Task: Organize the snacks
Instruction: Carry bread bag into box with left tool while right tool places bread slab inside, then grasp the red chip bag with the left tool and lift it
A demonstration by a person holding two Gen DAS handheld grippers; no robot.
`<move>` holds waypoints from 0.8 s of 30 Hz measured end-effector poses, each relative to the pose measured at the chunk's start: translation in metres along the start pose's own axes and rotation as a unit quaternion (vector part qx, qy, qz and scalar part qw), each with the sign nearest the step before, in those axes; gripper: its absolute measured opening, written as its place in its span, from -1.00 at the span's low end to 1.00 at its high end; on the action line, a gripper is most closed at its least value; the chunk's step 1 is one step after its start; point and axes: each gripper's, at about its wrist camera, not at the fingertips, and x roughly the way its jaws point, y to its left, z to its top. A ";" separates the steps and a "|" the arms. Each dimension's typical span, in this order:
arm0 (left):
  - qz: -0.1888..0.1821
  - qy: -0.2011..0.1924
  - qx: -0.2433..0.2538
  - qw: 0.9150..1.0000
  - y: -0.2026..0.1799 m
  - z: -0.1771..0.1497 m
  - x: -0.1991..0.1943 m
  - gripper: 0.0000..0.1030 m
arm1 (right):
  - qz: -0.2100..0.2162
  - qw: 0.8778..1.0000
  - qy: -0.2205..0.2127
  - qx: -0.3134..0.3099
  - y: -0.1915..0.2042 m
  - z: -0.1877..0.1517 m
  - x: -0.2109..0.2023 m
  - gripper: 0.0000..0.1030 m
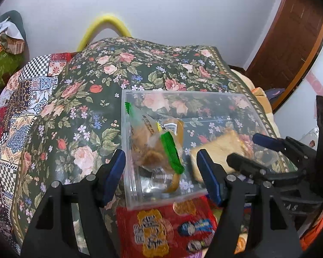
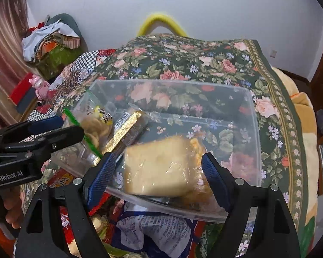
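Note:
A clear plastic bin (image 1: 127, 142) (image 2: 253, 116) stands on a floral cloth. Inside lie a green-edged bag of cookies (image 1: 148, 148) (image 2: 94, 126) and a gold-edged dark snack bar (image 1: 178, 135) (image 2: 129, 131). My left gripper (image 1: 161, 172) is open over the bin's near left corner, empty. My right gripper (image 2: 159, 174) is open around a wrapped slice of yellow cake (image 2: 161, 167), which is blurred over the bin's near edge; whether the pads touch it I cannot tell. The cake (image 1: 219, 150) and right gripper (image 1: 245, 152) also show in the left wrist view.
More snack packs lie in front of the bin: a red bag (image 1: 161, 230) and a white-blue printed bag (image 2: 155, 232). The floral table cloth (image 1: 97, 75) has a patchwork cloth (image 1: 21, 99) to its left. A clutter pile (image 2: 51, 40) sits far left.

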 end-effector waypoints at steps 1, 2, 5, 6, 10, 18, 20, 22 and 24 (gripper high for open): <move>-0.002 -0.002 0.000 1.000 0.000 -0.003 -0.005 0.35 | 0.001 1.000 -0.004 -0.001 0.000 0.000 -0.003 0.56; -0.004 -0.004 -0.001 1.000 -0.001 -0.005 -0.010 0.36 | 0.003 1.000 -0.009 -0.003 0.001 -0.001 -0.008 0.57; -0.006 -0.005 0.000 1.000 -0.002 -0.012 -0.020 0.40 | 0.001 1.000 -0.018 -0.006 -0.001 -0.002 -0.019 0.58; -0.004 -0.005 0.000 1.000 -0.002 -0.014 -0.024 0.42 | 0.000 1.000 -0.022 -0.007 -0.002 -0.004 -0.024 0.58; -0.004 -0.002 -0.002 1.000 -0.004 -0.025 -0.033 0.54 | 0.002 0.999 -0.036 0.000 -0.010 -0.009 -0.041 0.59; -0.015 0.016 -0.002 1.000 -0.013 -0.048 -0.037 0.60 | -0.016 0.999 -0.042 0.009 -0.035 -0.033 -0.065 0.62; -0.021 0.020 0.003 1.000 -0.019 -0.057 -0.036 0.60 | -0.025 0.999 -0.039 0.011 -0.042 -0.041 -0.067 0.62; -0.028 0.023 0.003 0.999 -0.022 -0.065 -0.035 0.60 | -0.028 0.999 -0.034 0.015 -0.049 -0.049 -0.070 0.62; -0.032 0.032 0.009 0.999 -0.027 -0.075 -0.032 0.60 | -0.032 0.999 -0.026 0.018 -0.056 -0.058 -0.072 0.62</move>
